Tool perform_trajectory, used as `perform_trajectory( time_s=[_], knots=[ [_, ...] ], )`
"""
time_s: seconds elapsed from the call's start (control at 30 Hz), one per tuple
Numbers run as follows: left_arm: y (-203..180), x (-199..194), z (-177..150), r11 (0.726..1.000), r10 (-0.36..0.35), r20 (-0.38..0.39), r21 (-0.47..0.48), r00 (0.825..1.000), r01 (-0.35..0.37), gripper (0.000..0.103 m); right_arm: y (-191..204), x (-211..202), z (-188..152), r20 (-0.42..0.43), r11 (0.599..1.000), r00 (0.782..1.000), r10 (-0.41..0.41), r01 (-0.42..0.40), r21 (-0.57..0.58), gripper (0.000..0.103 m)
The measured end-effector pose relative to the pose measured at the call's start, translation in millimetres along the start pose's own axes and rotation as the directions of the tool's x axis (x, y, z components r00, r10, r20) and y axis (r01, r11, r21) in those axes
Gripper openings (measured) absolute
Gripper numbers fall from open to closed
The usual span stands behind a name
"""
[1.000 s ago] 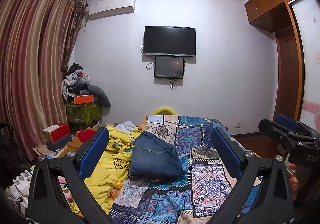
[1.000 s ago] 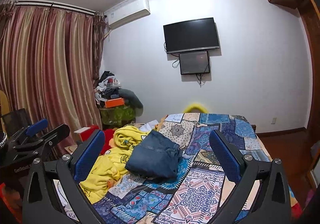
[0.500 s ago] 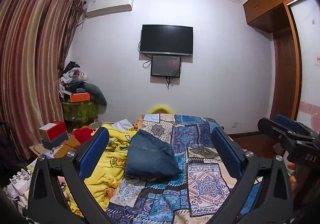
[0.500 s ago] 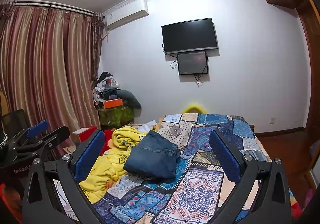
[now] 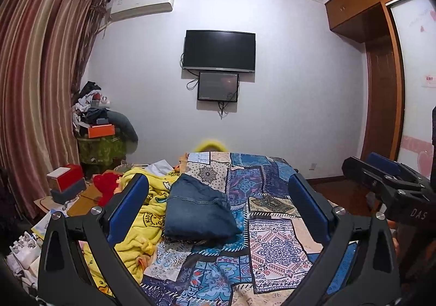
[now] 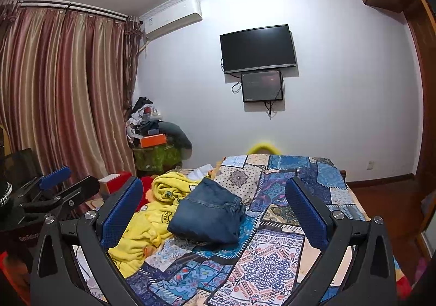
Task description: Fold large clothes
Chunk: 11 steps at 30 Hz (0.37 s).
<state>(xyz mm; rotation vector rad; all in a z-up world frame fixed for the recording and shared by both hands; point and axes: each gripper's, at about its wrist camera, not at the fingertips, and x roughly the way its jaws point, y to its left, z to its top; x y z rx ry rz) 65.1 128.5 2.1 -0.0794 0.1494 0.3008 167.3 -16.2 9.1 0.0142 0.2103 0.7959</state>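
Note:
A folded pair of blue jeans lies on the bed with the patchwork cover; it also shows in the right wrist view. A crumpled yellow garment lies to its left, also in the right wrist view. My left gripper is open and empty, held above the near end of the bed. My right gripper is open and empty too. Each gripper shows at the edge of the other's view: the right one and the left one.
A heap of boxes and clothes stands in the left corner by the striped curtains. Red and white boxes sit on the floor left of the bed. A television hangs on the far wall. A wooden wardrobe is at the right.
Both grippers have tilted up slightly, so the bed sits lower in view. Jaws stay open and the clothes have not moved.

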Motion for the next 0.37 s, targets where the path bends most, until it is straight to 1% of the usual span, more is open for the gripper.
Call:
perform_trajectory(
  time_s=[0.37],
  knots=[
    [0.5, 1.3, -2.0, 1.000, -0.006, -0.008, 0.001, 1.000, 0.006, 0.103, -0.2, 1.7, -1.0, -0.008, 1.000, 1.000, 0.001, -0.001, 0.006, 0.103]
  ],
)
